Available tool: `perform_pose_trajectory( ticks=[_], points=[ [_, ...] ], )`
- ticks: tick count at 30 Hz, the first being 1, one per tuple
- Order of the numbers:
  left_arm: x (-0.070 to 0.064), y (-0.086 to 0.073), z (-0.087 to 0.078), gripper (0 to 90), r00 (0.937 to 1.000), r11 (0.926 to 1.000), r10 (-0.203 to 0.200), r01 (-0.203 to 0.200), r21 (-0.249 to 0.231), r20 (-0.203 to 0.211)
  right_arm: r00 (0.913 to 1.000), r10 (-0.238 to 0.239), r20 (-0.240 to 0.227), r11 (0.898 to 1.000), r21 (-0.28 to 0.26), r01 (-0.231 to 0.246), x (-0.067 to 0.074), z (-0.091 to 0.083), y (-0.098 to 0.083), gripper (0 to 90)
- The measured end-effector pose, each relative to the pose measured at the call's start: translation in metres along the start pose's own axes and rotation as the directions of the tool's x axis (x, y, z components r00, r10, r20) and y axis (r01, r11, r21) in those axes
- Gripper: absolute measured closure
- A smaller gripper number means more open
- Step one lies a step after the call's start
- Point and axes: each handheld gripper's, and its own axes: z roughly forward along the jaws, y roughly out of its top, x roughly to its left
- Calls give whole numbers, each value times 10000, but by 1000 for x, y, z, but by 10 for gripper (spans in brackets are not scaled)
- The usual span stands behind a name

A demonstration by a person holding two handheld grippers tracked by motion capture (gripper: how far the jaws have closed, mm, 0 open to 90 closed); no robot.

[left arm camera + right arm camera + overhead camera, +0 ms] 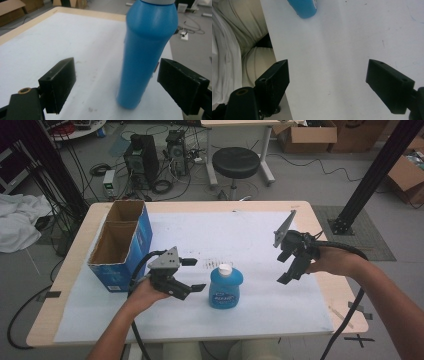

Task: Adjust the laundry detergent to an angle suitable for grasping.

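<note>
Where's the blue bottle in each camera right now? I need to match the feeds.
High view: blue bottle upright, centre, just right of the left gripper.
Left gripper view: bottle right of centre, ahead between open jaws.
Right gripper view: base at top edge.
Shared landmark: white table cover.

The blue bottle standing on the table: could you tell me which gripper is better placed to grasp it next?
Left. The left gripper sits right beside the blue bottle, open jaws facing it. The right gripper hangs farther off, toward the table's right edge.
</note>
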Motion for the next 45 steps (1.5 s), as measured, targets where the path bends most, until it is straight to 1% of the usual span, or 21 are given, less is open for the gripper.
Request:
perform_pose_trajectory(
  ticks=[1,3,7,9,13,17,20,22,25,26,27,29,31,32,34,37,39,40,41,44,45],
  points=[
    [2,2,-5,158,9998,9997,-18,23,233,-218,10000,-26,12,10000,0,26,-1,0,-1,187],
    [7,5,-11,158,9991,9982,-53,78,600,-424,10000,-30,-3,10000,-62,30,-1,0,-2,187],
    [16,16,-22,159,9953,9898,-18,156,1413,-971,10000,-57,-19,9999,-118,57,-4,1,-4,187],
    [19,23,-26,159,9934,9833,39,170,1812,-1146,10000,-78,-22,9999,-145,77,-5,2,-5,186],
    [25,38,-29,162,9892,9655,378,4,2605,-1413,9999,-122,-31,9997,-218,122,-7,2,-5,186],
    [31,53,-30,170,9861,9419,622,-69,3358,-1541,9998,-203,-13,9994,-281,203,-7,1,-5,186],
    [34,62,-29,170,9842,9153,812,-110,4027,-1575,9998,-200,-21,9994,-290,200,-8,0,-6,186],
    [37,69,-27,173,9823,8938,976,-159,4481,-1599,9998,-220,-21,9994,-283,219,-9,0,-6,186],
    [46,80,-23,175,9808,8660,1119,-173,4998,-1599,9998,-218,-22,9993,-296,218,-11,1,-7,185],
    [49,82,-22,175,9812,8610,1107,-153,5084,-1579,9997,-222,-38,9992,-326,221,-11,1,-7,186],
    [53,87,-20,175,9810,8511,1150,-162,5248,-1562,9998,-218,-38,9992,-328,216,-12,1,-6,186],
    [58,93,-17,175,9806,8362,1289,-273,5478,-1479,9997,-244,-68,9992,-321,241,-12,2,-6,186],
    [63,99,-15,175,9823,8317,1307,-349,5541,-1344,9997,-249,-64,9991,-337,247,-13,1,-6,186],
    [67,103,-13,174,9806,8228,1434,-432,5666,-1335,9996,-259,-57,9991,-349,257,-14,1,-6,186],
    [72,107,-11,175,9792,8161,1482,-417,5764,-1389,9997,-214,-71,9991,-356,211,-15,0,-6,185],
    [81,114,-9,175,9776,8009,1571,-430,5973,-1402,9997,-237,-80,9990,-383,234,-16,0,-6,186],
    [85,118,-8,175,9761,7959,1652,-476,6036,-1409,9996,-261,-70,9989,-392,258,-17,-1,-6,186],
    [86,119,-7,175,9760,7980,1664,-496,6006,-1405,9997,-242,-74,9988,-418,239,-17,-2,-6,186],
    [87,121,-7,175,9750,7971,1715,-529,6016,-1414,9997,-243,-71,9988,-438,239,-18,-2,-6,186],
    [88,125,-5,175,9726,7910,1858,-638,6085,-1396,9996,-263,-84,9987,-447,259,-18,-3,-6,186],
    [89,126,-5,175,9712,7872,1951,-720,6125,-1367,9996,-274,-87,9987,-435,270,-18,-3,-5,186]
  ],
)
